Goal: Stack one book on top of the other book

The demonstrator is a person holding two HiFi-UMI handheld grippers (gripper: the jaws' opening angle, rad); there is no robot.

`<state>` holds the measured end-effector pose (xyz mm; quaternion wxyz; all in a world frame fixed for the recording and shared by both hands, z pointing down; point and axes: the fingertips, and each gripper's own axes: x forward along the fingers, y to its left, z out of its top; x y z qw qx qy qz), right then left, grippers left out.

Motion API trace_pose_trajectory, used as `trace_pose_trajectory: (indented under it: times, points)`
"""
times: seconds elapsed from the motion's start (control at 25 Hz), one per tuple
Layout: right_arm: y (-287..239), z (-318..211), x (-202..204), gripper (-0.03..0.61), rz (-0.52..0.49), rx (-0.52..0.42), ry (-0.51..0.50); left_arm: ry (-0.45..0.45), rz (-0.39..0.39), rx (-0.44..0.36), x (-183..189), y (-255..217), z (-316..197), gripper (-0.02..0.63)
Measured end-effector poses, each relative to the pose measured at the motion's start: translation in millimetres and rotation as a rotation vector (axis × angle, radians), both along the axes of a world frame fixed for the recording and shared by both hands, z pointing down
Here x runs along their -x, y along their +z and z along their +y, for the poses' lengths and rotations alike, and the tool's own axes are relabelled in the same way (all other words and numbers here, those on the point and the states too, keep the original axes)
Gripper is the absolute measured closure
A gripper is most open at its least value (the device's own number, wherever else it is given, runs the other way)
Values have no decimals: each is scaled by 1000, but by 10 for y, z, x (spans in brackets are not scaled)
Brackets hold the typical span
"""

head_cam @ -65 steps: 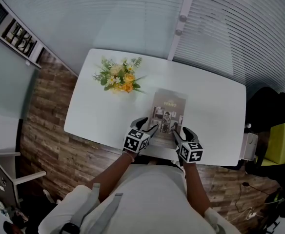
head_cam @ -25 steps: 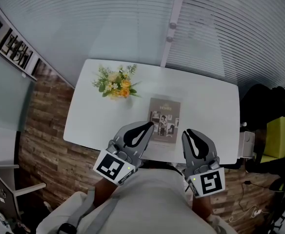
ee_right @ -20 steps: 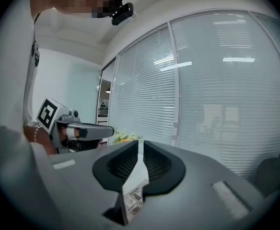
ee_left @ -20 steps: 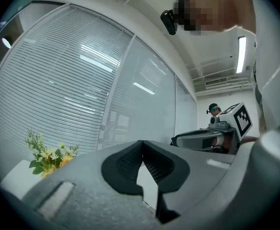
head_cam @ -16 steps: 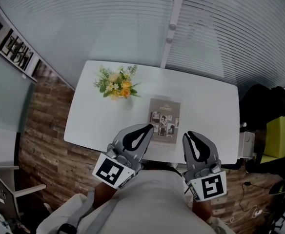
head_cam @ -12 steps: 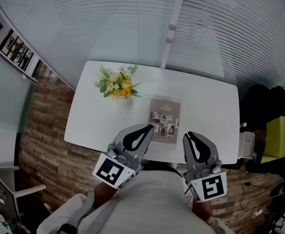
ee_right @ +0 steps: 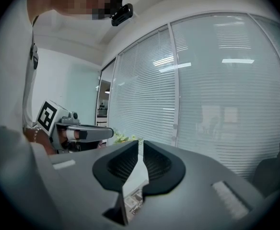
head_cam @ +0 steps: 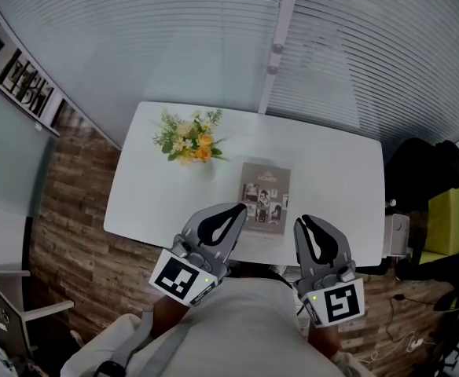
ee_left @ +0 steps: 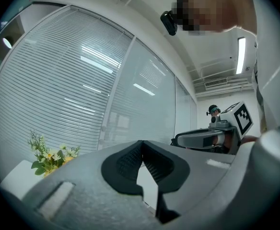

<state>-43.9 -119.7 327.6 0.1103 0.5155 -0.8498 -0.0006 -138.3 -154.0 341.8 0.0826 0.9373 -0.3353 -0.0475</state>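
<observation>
Your left gripper (head_cam: 240, 209) and right gripper (head_cam: 302, 223) are clenched, empty; 1 book (head_cam: 266, 195) lies ahead between them, long axis pointing away, nearer the left.

Head view looks steeply down; both gripper views face the blinds (ee_left: 58, 95).

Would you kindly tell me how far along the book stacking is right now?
Done, apparently: one book shows on the table, the other probably hidden beneath. In hand: nothing; the left hand-held gripper and right hand-held gripper are shut and empty, clear of it. Left: likely nothing, though the second one is unseen.
</observation>
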Motion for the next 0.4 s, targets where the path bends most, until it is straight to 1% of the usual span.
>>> trace_pose_trajectory:
  times: [0.4]
  points:
    - [5, -7, 31, 543, 0, -1, 4, 2, 2, 6, 29, 18, 7, 609]
